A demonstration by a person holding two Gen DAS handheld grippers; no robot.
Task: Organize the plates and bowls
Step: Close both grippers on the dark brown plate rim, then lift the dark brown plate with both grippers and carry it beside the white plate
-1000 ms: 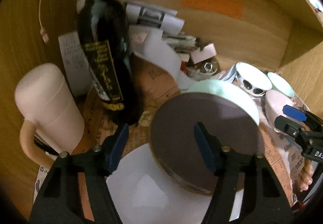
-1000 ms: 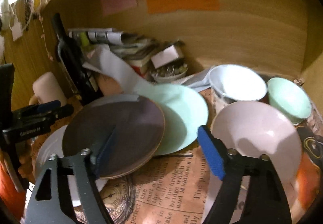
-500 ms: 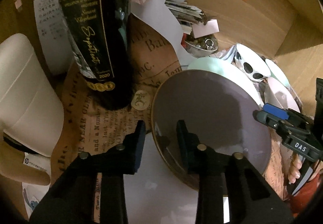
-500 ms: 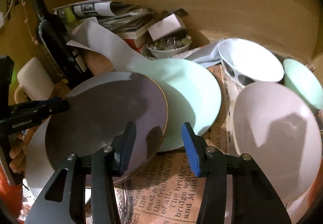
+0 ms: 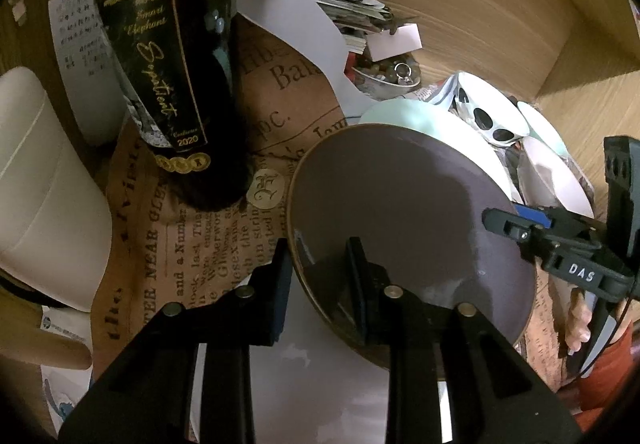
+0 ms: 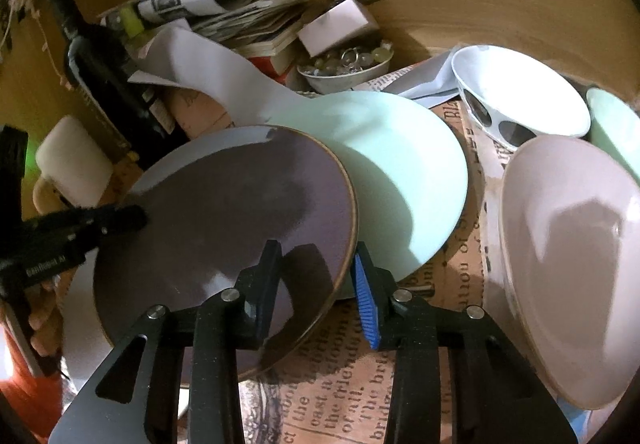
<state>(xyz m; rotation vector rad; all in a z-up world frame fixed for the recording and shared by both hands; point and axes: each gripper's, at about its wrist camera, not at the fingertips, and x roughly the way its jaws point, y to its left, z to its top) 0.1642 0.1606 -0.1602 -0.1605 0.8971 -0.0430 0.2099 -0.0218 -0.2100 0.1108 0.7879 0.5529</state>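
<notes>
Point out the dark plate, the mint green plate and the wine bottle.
dark plate (image 6: pixel 224 211), right wrist view, centre of its face
mint green plate (image 6: pixel 400 179), right wrist view, bare face
wine bottle (image 5: pixel 168 83), left wrist view, its label
</notes>
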